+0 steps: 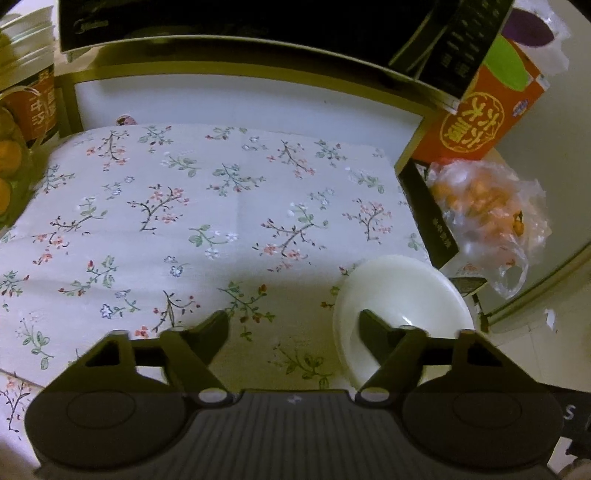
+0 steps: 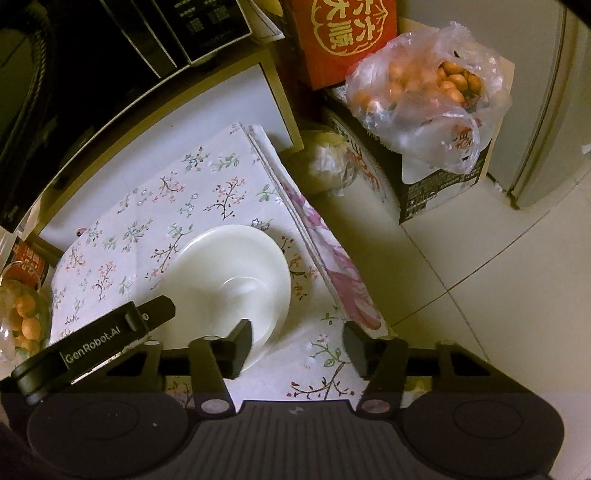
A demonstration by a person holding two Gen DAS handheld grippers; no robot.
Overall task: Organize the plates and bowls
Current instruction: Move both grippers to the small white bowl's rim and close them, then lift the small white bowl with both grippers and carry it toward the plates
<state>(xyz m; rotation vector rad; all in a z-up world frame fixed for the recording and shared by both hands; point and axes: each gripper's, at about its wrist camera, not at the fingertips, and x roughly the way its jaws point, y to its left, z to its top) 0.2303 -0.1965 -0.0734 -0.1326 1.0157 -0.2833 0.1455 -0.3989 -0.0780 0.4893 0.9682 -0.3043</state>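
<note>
A white dish (image 1: 402, 295), apparently several shallow plates stacked, rests on the flowered cloth (image 1: 207, 206) near the table's right front corner. My left gripper (image 1: 293, 325) is open. Its right finger (image 1: 373, 332) hangs over the dish's inside, its left finger stands outside over the cloth, and the left rim lies between them. In the right wrist view the same dish (image 2: 236, 269) is ahead and left of my right gripper (image 2: 297, 338), which is open. Its left finger (image 2: 242, 343) is over the near rim. The left gripper's finger (image 2: 159, 308) reaches in from the left.
A bag of small oranges (image 2: 432, 96) lies on a dark carton beside a red box (image 2: 343, 40). A dark appliance (image 1: 236, 22) stands at the back. White bowls (image 1: 26, 33) are stacked at the far left above a fruit container (image 1: 9, 166). Tiled floor (image 2: 480, 295) lies to the right.
</note>
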